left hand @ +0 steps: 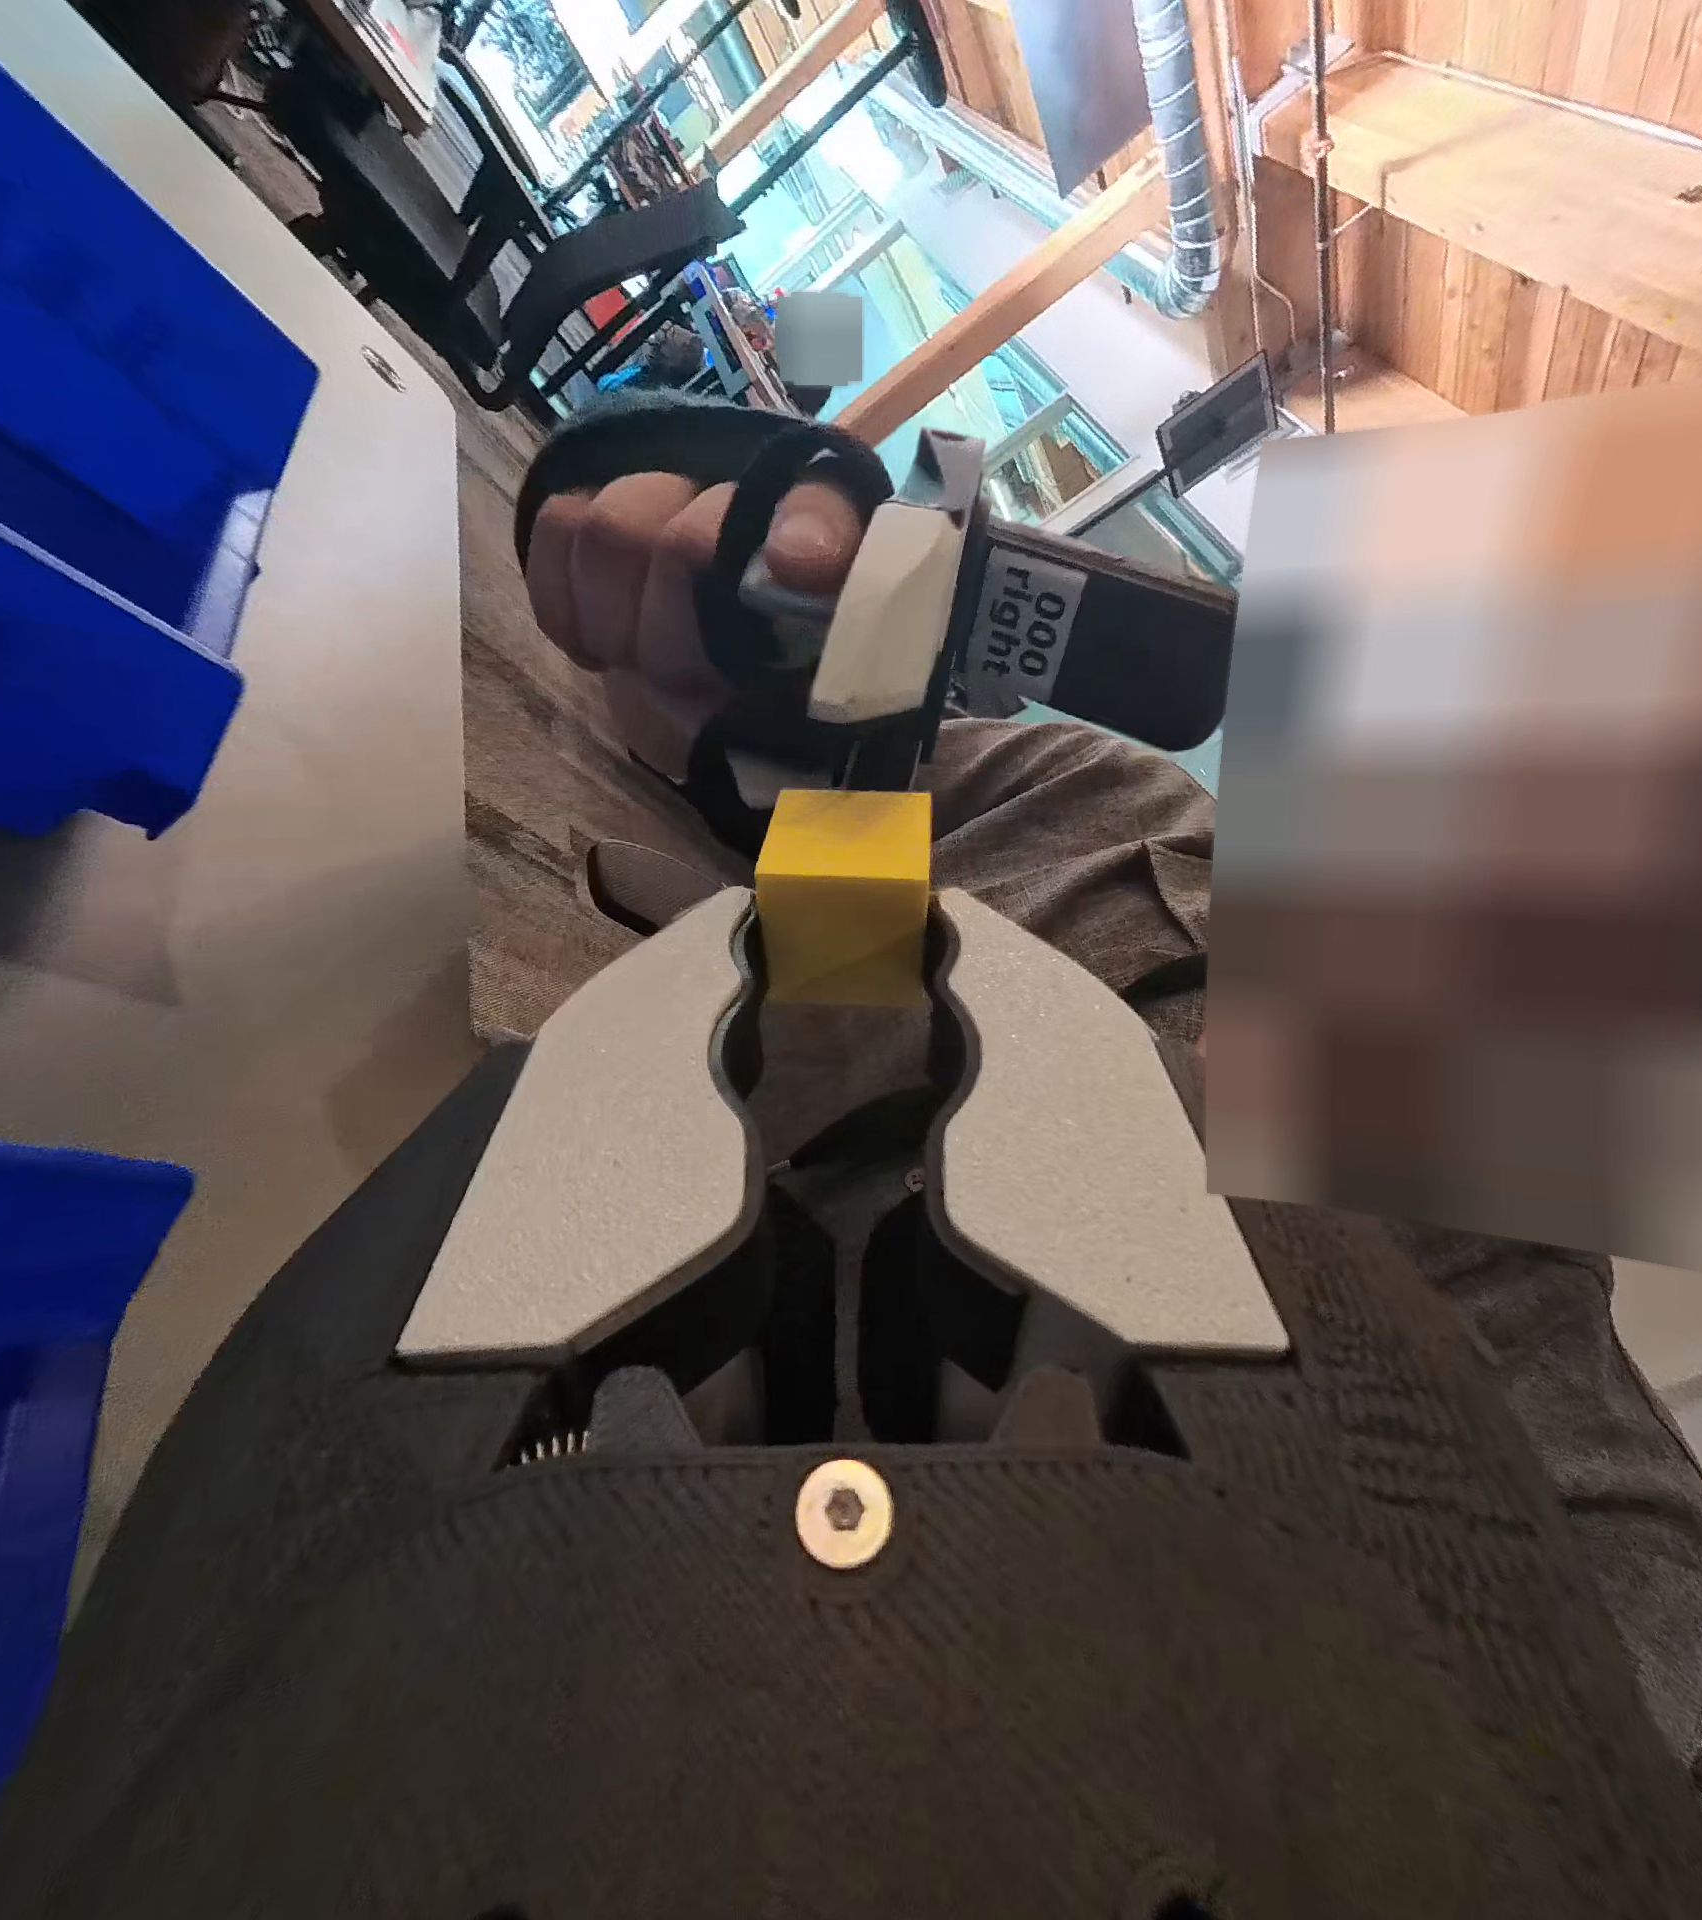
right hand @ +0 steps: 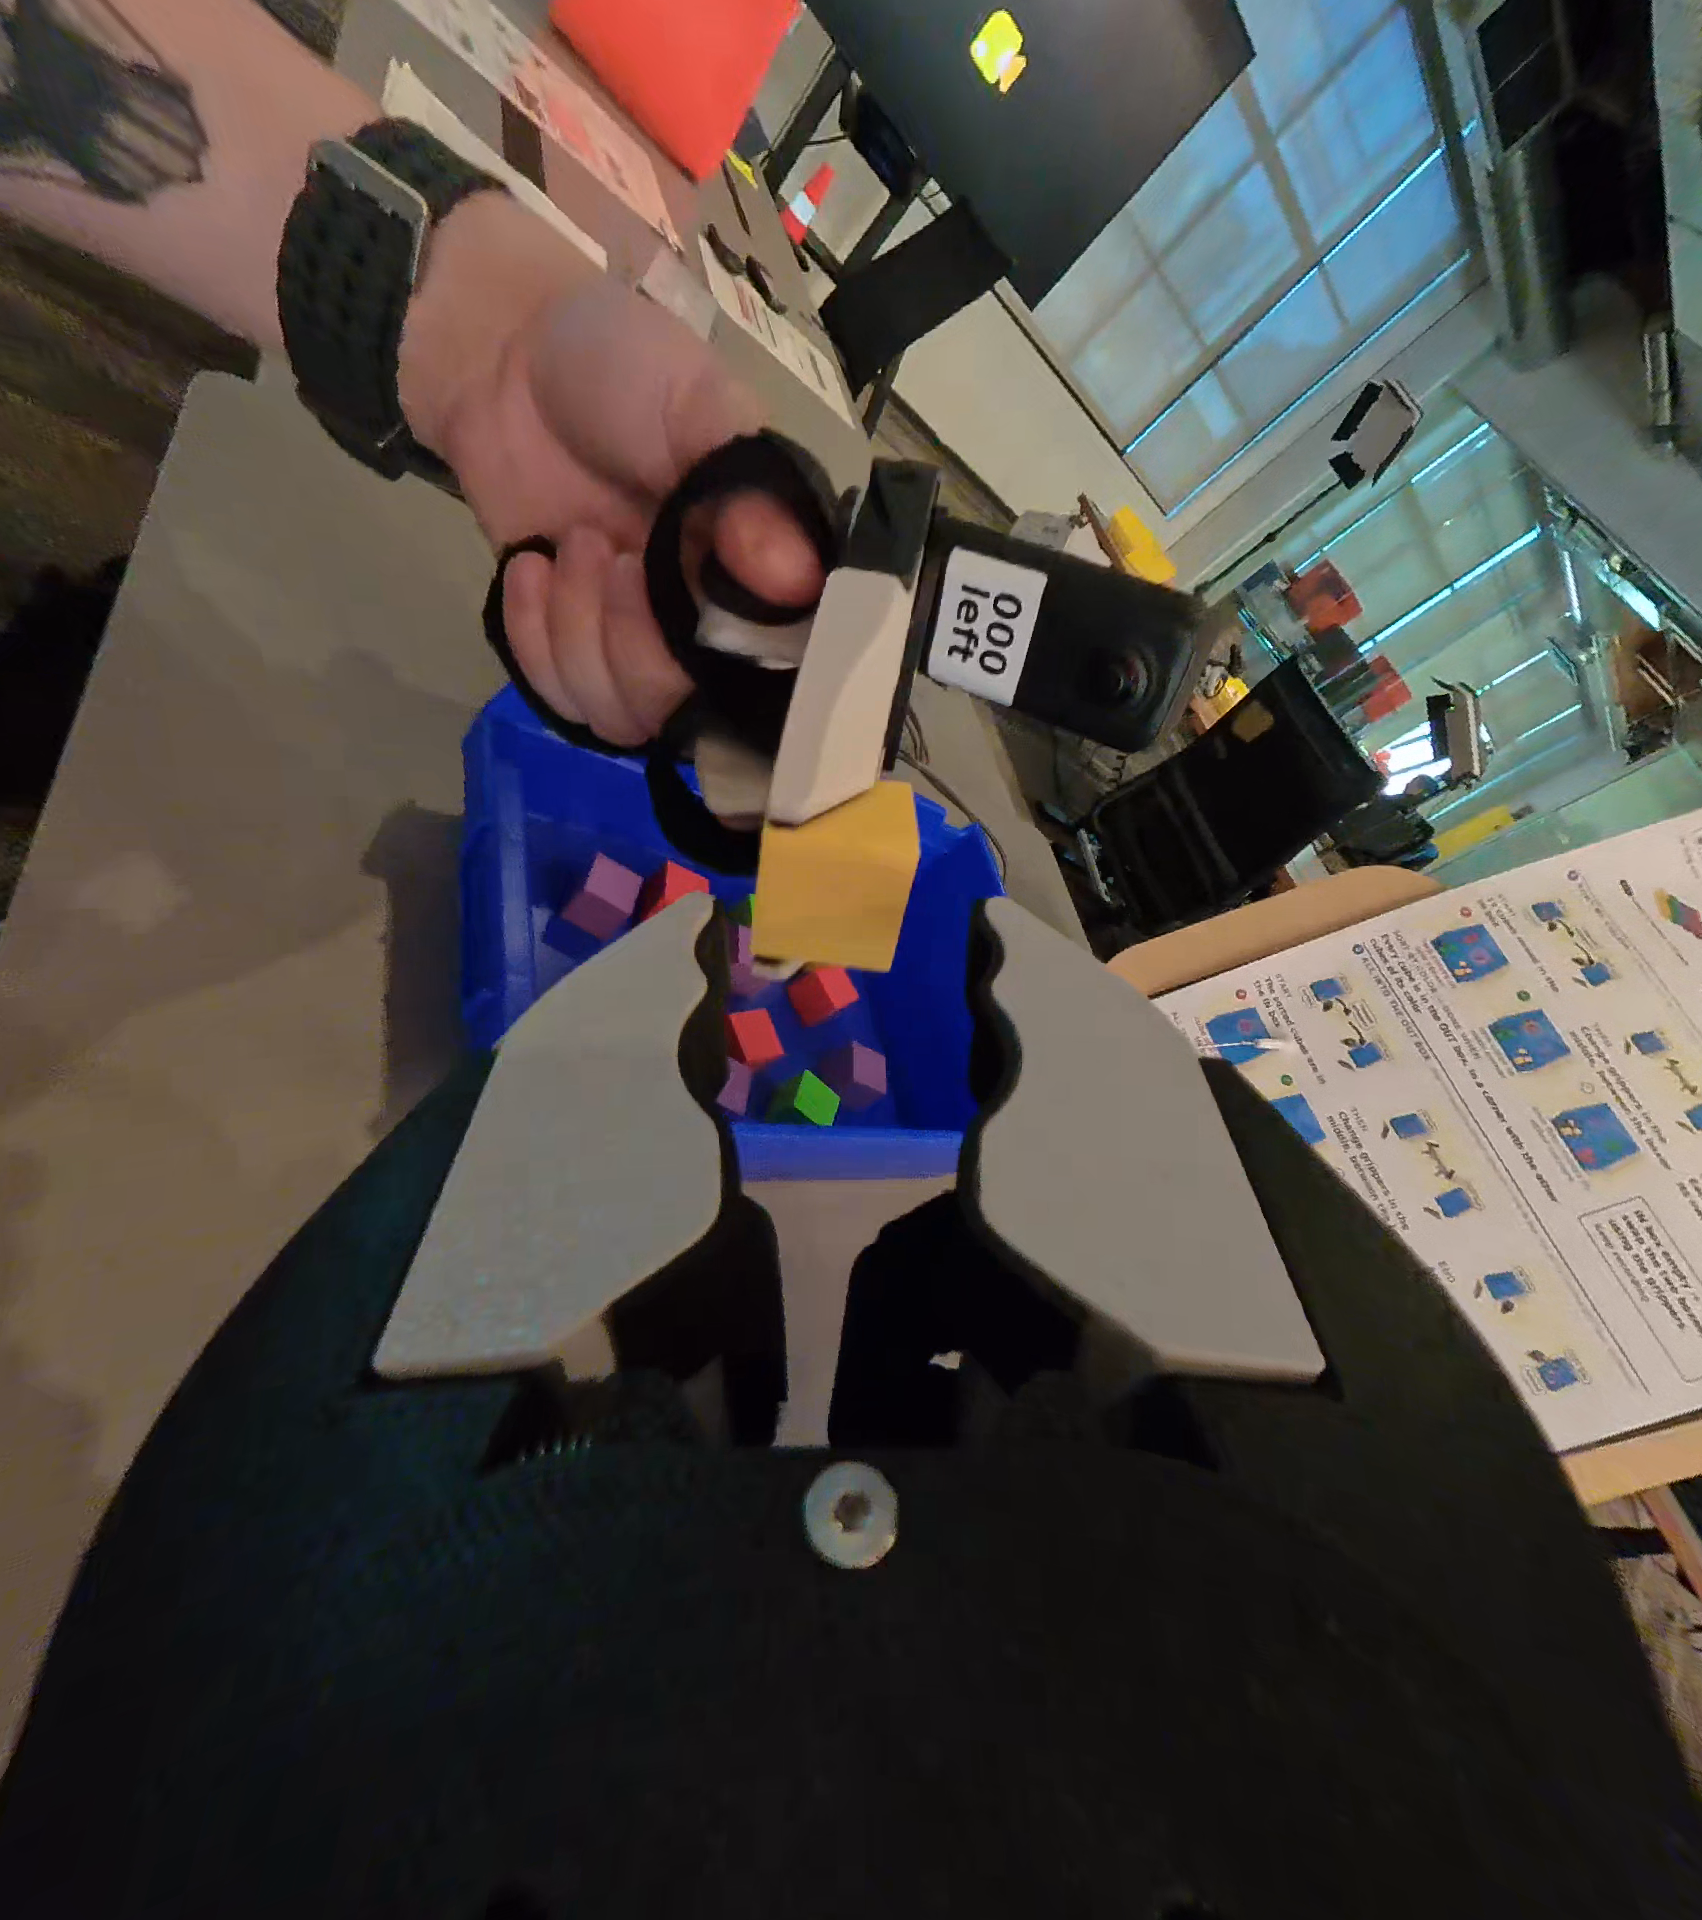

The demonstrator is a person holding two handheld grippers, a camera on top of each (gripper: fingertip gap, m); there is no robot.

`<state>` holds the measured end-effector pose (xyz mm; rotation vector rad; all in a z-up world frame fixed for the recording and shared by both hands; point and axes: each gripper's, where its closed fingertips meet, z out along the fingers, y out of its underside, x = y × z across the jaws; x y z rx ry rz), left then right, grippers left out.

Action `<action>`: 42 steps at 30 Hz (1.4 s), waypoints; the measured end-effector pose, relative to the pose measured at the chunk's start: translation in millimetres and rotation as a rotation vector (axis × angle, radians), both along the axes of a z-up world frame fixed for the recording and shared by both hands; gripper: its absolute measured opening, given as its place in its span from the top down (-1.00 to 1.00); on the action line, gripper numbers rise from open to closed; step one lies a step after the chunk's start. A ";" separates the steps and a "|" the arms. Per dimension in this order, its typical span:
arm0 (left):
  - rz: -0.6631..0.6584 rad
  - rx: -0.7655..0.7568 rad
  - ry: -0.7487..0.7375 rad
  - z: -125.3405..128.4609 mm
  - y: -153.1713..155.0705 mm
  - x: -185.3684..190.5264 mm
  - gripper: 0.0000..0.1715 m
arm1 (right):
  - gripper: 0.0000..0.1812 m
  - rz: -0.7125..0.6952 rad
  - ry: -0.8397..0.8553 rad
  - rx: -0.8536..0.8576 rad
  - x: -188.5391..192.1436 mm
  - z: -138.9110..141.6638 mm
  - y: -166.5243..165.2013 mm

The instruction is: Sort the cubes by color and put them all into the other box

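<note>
My left gripper (left hand: 842, 920) is shut on a yellow cube (left hand: 842, 883), held at the fingertips in the air. In the right wrist view the same cube (right hand: 826, 883) sits pinched in the left gripper (right hand: 795, 894), which a hand (right hand: 556, 436) holds. My right gripper (right hand: 842, 935) is open, its fingertips on either side of the cube with gaps showing. It faces the left gripper in the left wrist view (left hand: 873, 774), close to the cube's far face. Below is a blue bin (right hand: 504, 831) holding several red, purple and green cubes.
Blue bins (left hand: 47, 436) stand on the grey table (left hand: 338, 727) at the left. A printed instruction sheet (right hand: 1512, 1101) lies on a wooden board (right hand: 1273, 914) at the right. A person's legs (left hand: 1065, 831) are behind the grippers. A dark screen (right hand: 1034, 135) stands farther back.
</note>
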<state>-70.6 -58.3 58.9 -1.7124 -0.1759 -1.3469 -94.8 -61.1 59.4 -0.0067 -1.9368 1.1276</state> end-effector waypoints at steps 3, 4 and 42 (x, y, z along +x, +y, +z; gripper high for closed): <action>-0.022 0.019 -0.015 3.3 1.8 8.4 0.66 | 0.56 0.010 -0.031 -0.018 3.2 0.2 -5.1; -0.025 0.023 -0.014 3.8 3.2 10.9 0.66 | 0.57 0.014 -0.048 -0.023 3.8 -1.1 -6.3; 0.971 -0.067 0.781 22.2 -69.4 -102.9 0.47 | 0.68 -1.013 -1.325 0.513 -113.8 -207.5 350.7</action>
